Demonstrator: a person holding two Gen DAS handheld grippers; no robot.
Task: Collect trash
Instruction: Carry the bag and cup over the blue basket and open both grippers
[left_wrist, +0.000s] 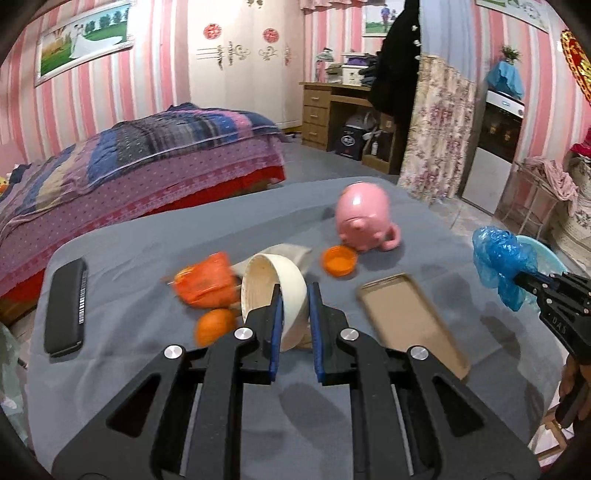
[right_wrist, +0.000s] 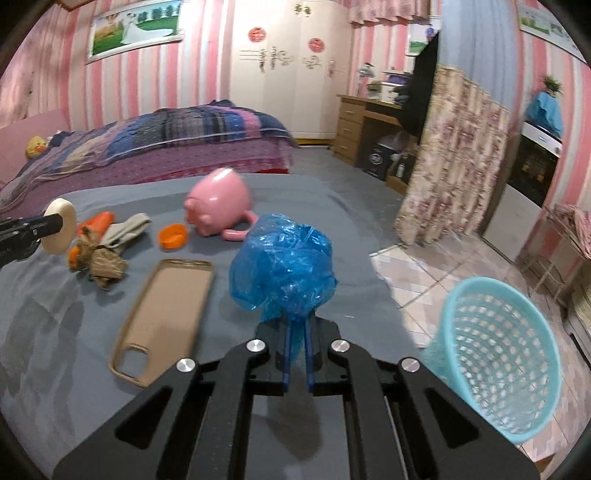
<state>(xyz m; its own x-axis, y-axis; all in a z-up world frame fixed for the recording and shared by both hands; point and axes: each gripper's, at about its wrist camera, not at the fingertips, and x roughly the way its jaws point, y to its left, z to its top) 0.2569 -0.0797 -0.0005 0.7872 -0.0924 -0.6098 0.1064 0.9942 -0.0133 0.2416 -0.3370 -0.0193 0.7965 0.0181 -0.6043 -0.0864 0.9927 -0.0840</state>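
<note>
Right gripper (right_wrist: 297, 354) is pinching the crumpled blue bag (right_wrist: 284, 266) nearly closed, holding it just left of the teal basket (right_wrist: 498, 354), while left gripper (left_wrist: 295, 325) is clamping the cream roll (left_wrist: 275, 295) farther from the basket.

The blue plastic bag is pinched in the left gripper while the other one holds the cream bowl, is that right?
Not quite. The right gripper pinches the blue plastic bag, as the right wrist view shows; the left gripper holds the cream bowl.
</note>
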